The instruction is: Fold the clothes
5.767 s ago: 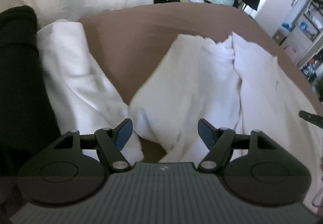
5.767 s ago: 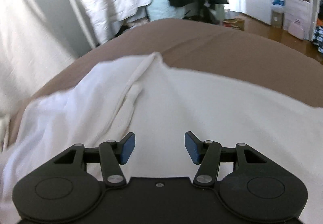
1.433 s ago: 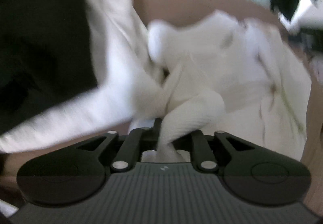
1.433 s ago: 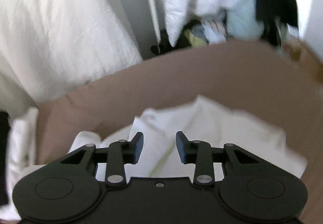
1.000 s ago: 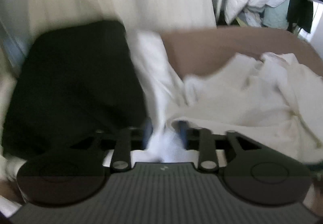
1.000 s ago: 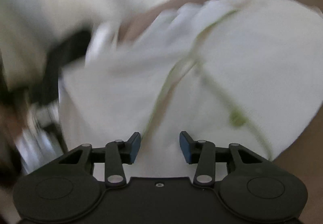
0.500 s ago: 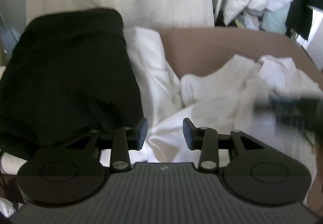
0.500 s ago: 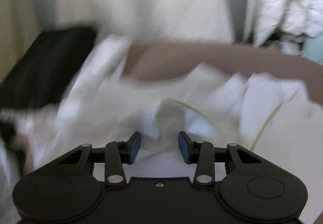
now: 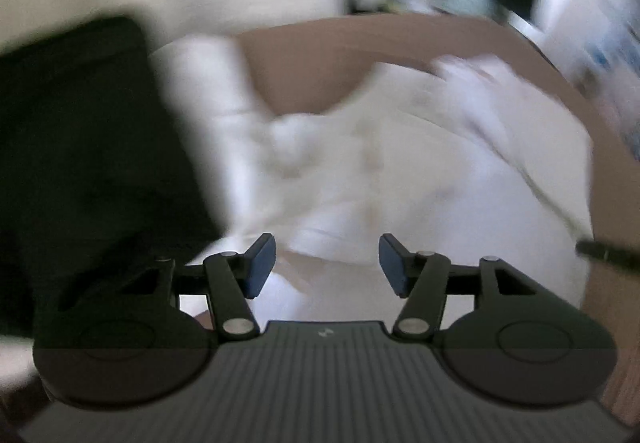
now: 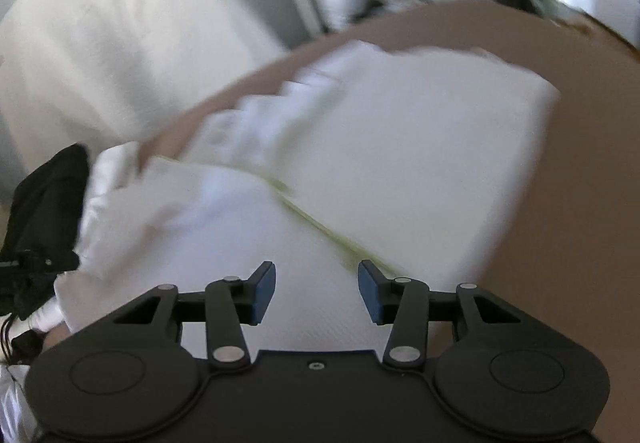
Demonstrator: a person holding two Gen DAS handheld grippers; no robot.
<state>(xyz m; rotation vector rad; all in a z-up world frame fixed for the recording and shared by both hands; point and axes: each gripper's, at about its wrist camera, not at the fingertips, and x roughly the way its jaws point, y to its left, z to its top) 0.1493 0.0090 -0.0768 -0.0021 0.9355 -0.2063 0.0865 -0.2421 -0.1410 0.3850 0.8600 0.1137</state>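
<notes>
Here, one white garment [image 10: 400, 147] (rumpled) beside one black garment [image 9: 80, 147].

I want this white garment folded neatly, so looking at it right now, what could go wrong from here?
1. The left gripper, whose jaws have just been opening, has nothing pinched; the bunched edge of the white garment below it may slump back.
2. The right gripper is open over two overlapping layers near the yellow-green seam; it could pinch both.
3. The black clothing lies against the white fabric and could get dragged along.
</notes>
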